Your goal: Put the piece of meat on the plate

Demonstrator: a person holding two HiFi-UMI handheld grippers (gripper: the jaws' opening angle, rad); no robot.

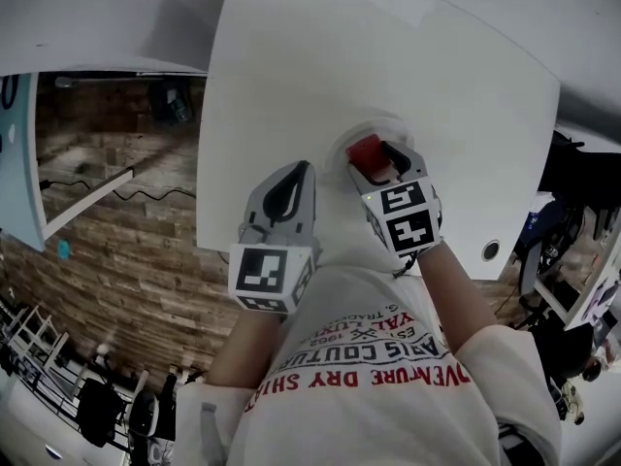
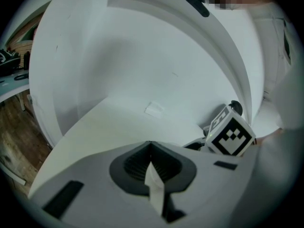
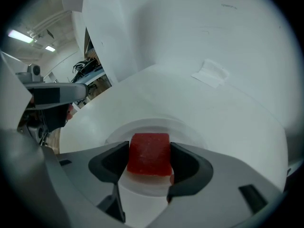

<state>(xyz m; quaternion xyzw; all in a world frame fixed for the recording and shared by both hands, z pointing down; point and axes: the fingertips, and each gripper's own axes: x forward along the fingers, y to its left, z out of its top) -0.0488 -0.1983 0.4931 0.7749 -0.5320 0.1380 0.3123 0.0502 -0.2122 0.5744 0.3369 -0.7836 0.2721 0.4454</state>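
The left gripper (image 1: 307, 167) and right gripper (image 1: 376, 158) are pale grey shells with dark ribbed pads (image 2: 128, 167) lining the jaws. Behind each one's jaws sits a white cube (image 1: 270, 278) bearing black square markers. The person wears a white, apparently short-sleeved T-shirt (image 1: 388, 401) with red lettering.

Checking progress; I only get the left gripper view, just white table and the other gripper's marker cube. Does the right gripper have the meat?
Observer: Yes. The right gripper is shut on the red piece of meat.
Operator: Plate near?
Observer: Just under it; the white plate shows its rim behind the meat.
Operator: Where on the table?
Observer: Head view puts the plate in the near half of the white table, by the person.
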